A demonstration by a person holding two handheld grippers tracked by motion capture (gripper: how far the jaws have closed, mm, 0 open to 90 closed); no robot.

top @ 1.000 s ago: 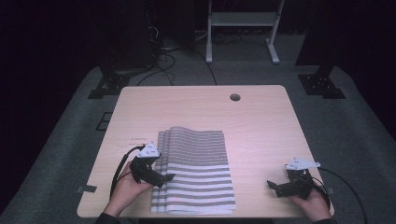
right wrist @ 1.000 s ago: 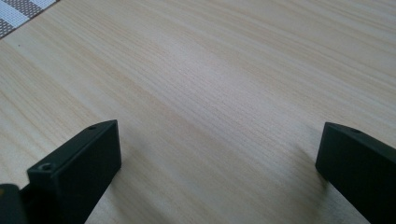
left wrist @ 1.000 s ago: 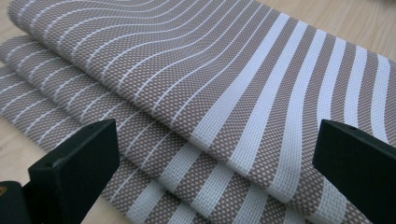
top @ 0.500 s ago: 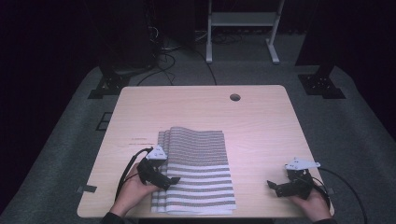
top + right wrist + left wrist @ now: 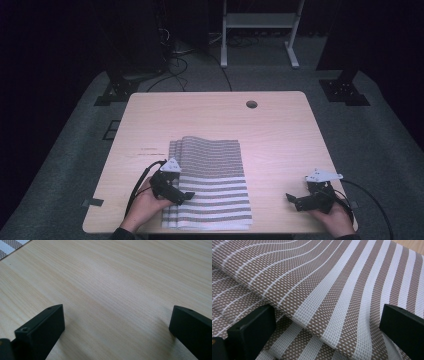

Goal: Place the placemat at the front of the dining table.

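1. The striped woven mats (image 5: 210, 182) lie stacked on the near middle of the surface (image 5: 280, 130), long axis running near to far, stripes across it
2. The left tongs (image 5: 186, 195) hover over the stack's near left part, released wide, with the top mat's edge (image 5: 312, 322) between the jaws
3. The right tongs (image 5: 292, 201) rest near the right near corner, well apart from the mats, also spread wide over bare wood
4. The weave looks light, flexible and a little slippery (layers may slide), so pinching one edge near a corner seems best
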